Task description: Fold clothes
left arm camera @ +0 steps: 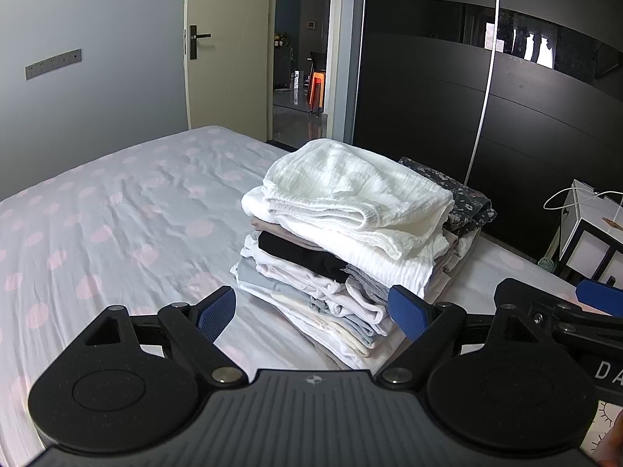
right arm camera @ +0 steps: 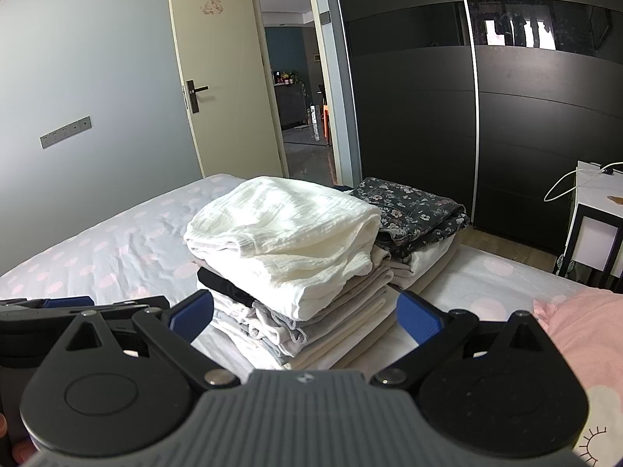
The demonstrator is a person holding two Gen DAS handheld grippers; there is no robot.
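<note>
A tall stack of folded clothes (left arm camera: 331, 257) stands on the bed, topped by a white crinkled garment (left arm camera: 350, 190). Behind it lies a lower pile with a dark floral garment (right arm camera: 412, 210) on top. My left gripper (left arm camera: 311, 313) is open, hovering just in front of the stack's near corner, with nothing between its blue pads. My right gripper (right arm camera: 305, 317) is open too, facing the same stack (right arm camera: 288, 268) from close by, holding nothing. Part of the right gripper (left arm camera: 564, 311) shows at the right edge of the left wrist view.
The bed sheet (left arm camera: 117, 214), grey with pink dots, stretches away to the left. A pink cloth (right arm camera: 584, 334) lies at the right. A dark sliding wardrobe (right arm camera: 428, 97) stands beyond the bed, an open door (right arm camera: 222, 78) beside it. A white side table (right arm camera: 595, 218) stands at the right.
</note>
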